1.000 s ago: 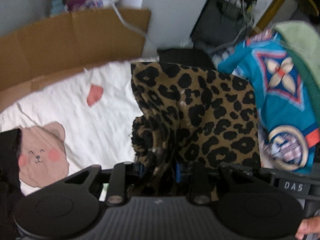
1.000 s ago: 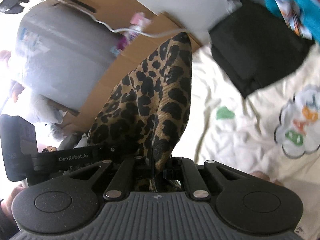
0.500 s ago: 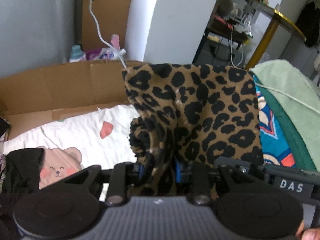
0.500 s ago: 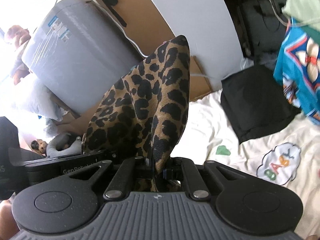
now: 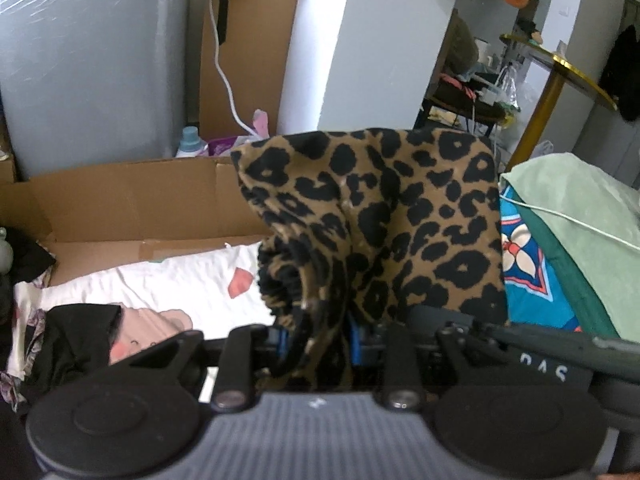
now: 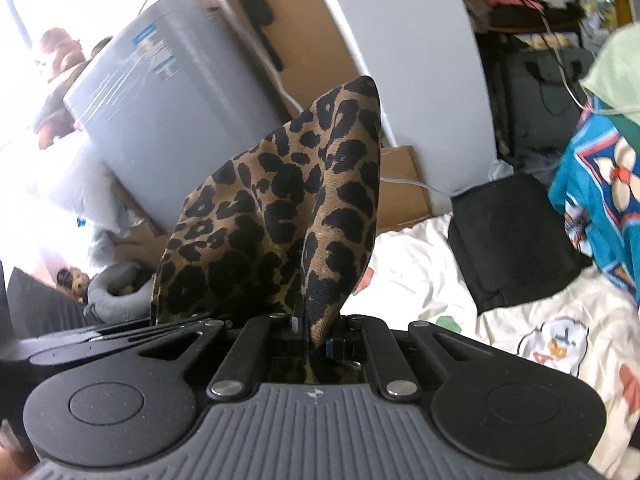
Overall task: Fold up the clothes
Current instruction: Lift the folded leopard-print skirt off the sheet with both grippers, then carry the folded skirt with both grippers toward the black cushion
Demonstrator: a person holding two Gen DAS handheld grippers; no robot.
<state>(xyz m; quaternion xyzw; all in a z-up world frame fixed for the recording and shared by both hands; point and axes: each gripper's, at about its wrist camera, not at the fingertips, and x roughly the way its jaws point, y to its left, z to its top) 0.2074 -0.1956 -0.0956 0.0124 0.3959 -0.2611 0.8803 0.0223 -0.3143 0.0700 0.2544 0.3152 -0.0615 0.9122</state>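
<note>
Left wrist view: we look along the left gripper (image 5: 318, 338), whose fingers are pinching the leopard-print garment (image 5: 400, 216).
Garment here: it rises from the fingers, gathered at the pinch with an elastic-looking ruffled edge at left, and spreads out wide to the right, lifted above the bed.
Bed: a white sheet (image 5: 188, 284) printed with a pink bear lies below, with a black garment (image 5: 76, 336) crumpled on it at left.
Right side: a blue patterned cloth (image 5: 532, 276) and a pale green cloth (image 5: 580, 200) are piled beside the raised garment.
Background: flattened cardboard (image 5: 132, 200) stands behind the bed, with a grey appliance (image 5: 92, 64) and a white cable (image 5: 226, 76) beyond.
Right wrist view: we look along the right gripper (image 6: 316, 340), whose fingers are pressed together on the same leopard-print garment (image 6: 288, 216).
Garment here: it stands up from the pinch in a folded peak and drapes left toward the other gripper's black body.
Bed here: a folded black cloth (image 6: 512, 240) lies on the cream printed sheet (image 6: 420, 276), just beside the blue patterned cloth (image 6: 600, 184).
</note>
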